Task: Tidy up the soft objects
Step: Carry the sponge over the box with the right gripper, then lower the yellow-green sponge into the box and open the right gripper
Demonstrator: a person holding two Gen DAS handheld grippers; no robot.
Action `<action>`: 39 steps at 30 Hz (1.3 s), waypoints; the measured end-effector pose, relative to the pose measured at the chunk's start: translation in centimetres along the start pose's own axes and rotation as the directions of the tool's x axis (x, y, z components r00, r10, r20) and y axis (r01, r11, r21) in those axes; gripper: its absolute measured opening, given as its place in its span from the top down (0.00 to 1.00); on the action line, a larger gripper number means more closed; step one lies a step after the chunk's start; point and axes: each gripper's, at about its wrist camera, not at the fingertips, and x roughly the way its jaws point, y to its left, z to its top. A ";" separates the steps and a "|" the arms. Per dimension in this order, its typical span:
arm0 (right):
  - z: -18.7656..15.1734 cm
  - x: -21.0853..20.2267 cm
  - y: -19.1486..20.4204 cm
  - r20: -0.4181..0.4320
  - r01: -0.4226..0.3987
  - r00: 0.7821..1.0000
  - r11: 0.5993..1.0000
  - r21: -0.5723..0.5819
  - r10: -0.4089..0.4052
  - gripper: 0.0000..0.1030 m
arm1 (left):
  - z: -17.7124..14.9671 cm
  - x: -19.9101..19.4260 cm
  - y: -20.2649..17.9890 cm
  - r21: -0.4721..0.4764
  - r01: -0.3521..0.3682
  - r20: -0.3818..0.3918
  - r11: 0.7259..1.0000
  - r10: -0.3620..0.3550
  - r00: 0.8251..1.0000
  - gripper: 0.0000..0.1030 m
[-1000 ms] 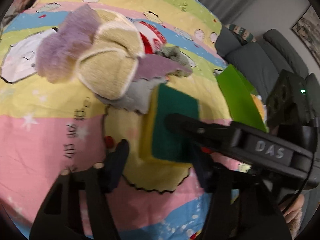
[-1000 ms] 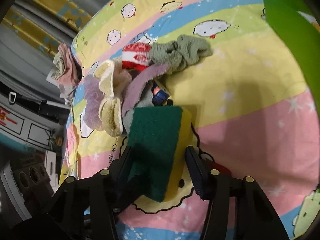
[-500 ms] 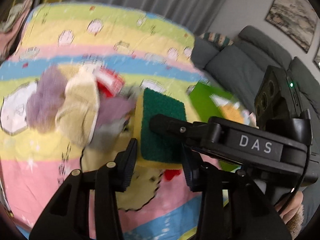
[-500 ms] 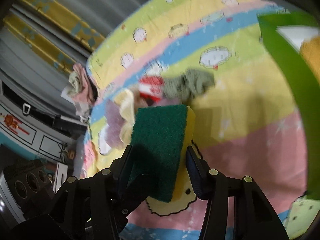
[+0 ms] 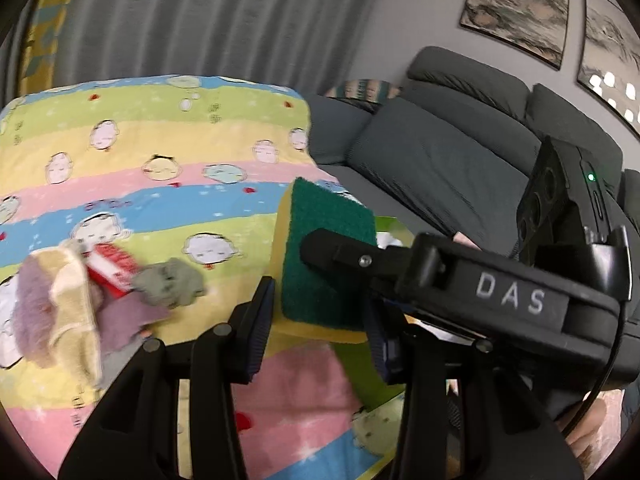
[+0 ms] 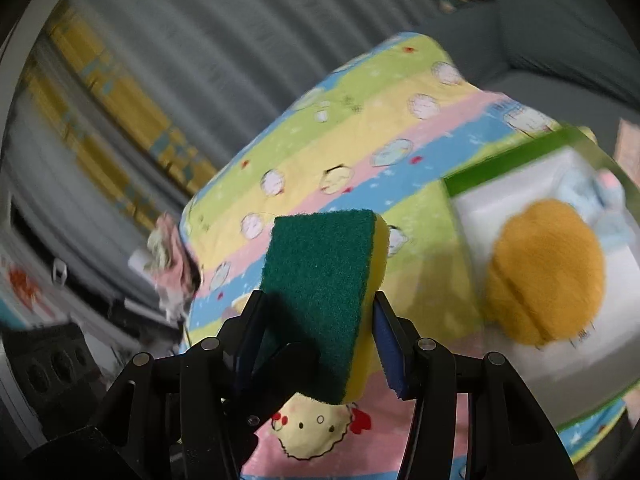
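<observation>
My right gripper (image 6: 320, 336) is shut on a green-and-yellow sponge (image 6: 320, 280) and holds it in the air above the striped cartoon blanket (image 6: 352, 128). The same sponge (image 5: 324, 256) shows in the left wrist view, gripped by the right gripper's black finger (image 5: 340, 248). My left gripper (image 5: 320, 332) is open and empty just below the sponge. A pile of soft cloths (image 5: 60, 304), a red-and-white item (image 5: 112, 268) and a grey-green rag (image 5: 172, 284) lie on the blanket at the left. A green box (image 6: 500, 168) holds an orange plush (image 6: 548, 272).
A grey sofa (image 5: 460, 152) stands behind the blanket at the right, with framed pictures (image 5: 520, 8) on the wall. Grey curtains (image 5: 200, 20) hang at the back. A bundle of pink cloth (image 6: 172, 260) sits at the blanket's far-left edge in the right wrist view.
My right gripper has lifted the sponge off the blanket and swung right toward the green box. The left gripper has risen and turned with it; the cloth pile now lies farther left.
</observation>
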 end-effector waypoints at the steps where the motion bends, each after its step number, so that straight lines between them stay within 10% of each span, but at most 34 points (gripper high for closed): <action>1: 0.2 -0.4 -0.7 0.022 0.005 1.000 1.000 0.013 -0.005 0.48 | 0.1 0.5 -0.6 0.008 0.009 -0.002 1.000 -0.009 1.000 0.60; 20: 2.1 -5.8 -13.6 0.114 0.081 0.986 0.951 0.300 -0.120 0.48 | -0.5 9.2 -10.7 0.127 0.169 -0.148 0.977 -0.150 0.977 0.62; 39: 3.0 -5.4 -17.9 0.005 0.316 0.941 0.885 0.342 -0.339 0.48 | -1.6 16.0 -12.0 -0.022 0.278 -0.365 0.960 -0.266 0.892 0.62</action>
